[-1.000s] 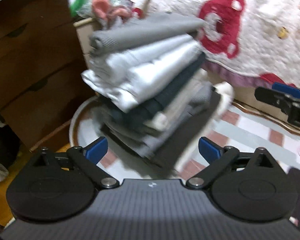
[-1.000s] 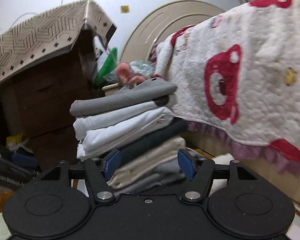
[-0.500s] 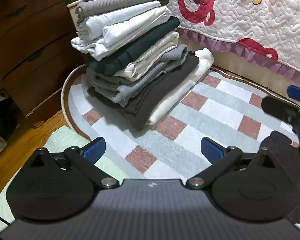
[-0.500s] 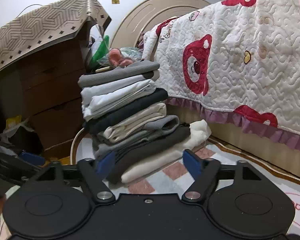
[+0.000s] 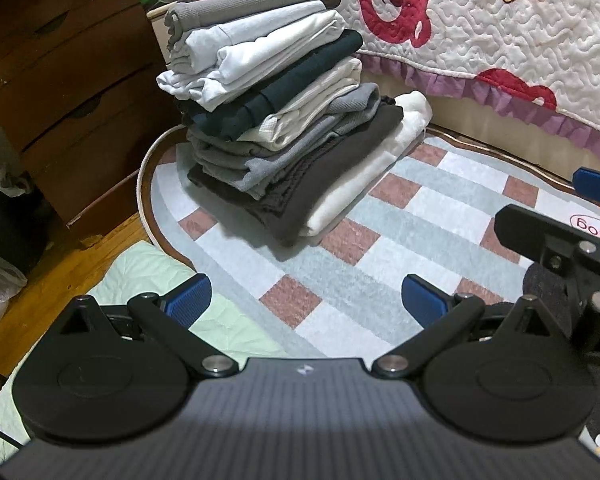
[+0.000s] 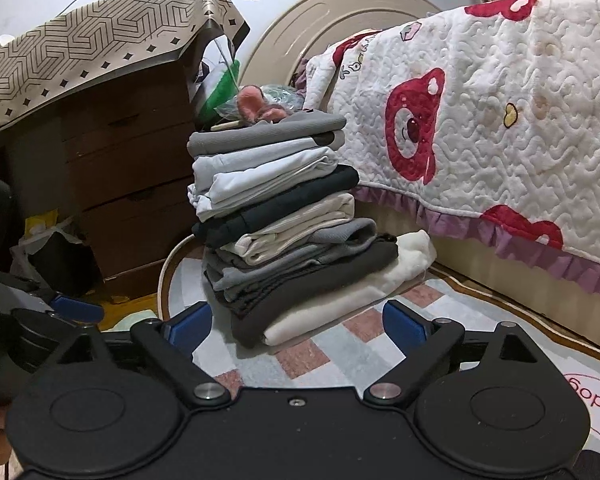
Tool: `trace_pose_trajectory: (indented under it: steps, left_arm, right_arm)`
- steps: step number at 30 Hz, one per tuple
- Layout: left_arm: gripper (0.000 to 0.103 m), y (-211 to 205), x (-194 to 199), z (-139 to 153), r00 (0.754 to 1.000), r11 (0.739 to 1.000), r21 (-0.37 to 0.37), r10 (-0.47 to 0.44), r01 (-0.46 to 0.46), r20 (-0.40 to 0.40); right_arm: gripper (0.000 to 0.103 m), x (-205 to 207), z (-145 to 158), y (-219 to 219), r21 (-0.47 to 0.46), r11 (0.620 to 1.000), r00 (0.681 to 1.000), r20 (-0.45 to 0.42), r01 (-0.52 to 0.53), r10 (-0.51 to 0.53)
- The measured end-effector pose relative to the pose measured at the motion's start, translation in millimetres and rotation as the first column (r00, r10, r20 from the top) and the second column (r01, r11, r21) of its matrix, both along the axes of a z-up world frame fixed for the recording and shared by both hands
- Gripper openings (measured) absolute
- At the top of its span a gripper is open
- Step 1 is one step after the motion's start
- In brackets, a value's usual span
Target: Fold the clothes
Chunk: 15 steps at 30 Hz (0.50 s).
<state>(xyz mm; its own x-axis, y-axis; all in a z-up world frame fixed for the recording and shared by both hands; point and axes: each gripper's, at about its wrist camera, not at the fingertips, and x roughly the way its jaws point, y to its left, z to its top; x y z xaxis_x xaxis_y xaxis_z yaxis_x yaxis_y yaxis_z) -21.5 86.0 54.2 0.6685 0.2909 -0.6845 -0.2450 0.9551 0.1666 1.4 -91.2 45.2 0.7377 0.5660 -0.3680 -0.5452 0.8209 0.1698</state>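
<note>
Tall stack of folded clothes (image 5: 276, 120), grey, white, navy, cream and charcoal layers, sits on the checked grey-and-pink oval rug (image 5: 400, 216), near the brown wooden dresser (image 5: 68, 92) and beside the bed with the white quilted bear-print cover (image 5: 500, 20). Top grey ribbed piece lies flat; the pile leans a little but stands. Left gripper (image 5: 306, 300) has its blue pads spread wide, nothing between them. Right gripper (image 6: 296, 322) is likewise at full spread and empty, low before the stack. No unfolded garment shows in either view. Judgement: the folding visible here looks done; whether more clothes wait out of view can't be told.
</note>
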Motion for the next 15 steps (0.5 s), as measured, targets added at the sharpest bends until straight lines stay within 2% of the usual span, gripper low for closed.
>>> trace_pose_trajectory:
  steps: [15]
  left_arm:
    - [0.103,0.0,1.5,1.2,1.0,1.0,-0.009,0.007,-0.007,-0.003]
  right_arm:
    - [0.095,-1.9,2.2,1.0,-0.007,1.0,1.0,-0.011,0.003,-0.003]
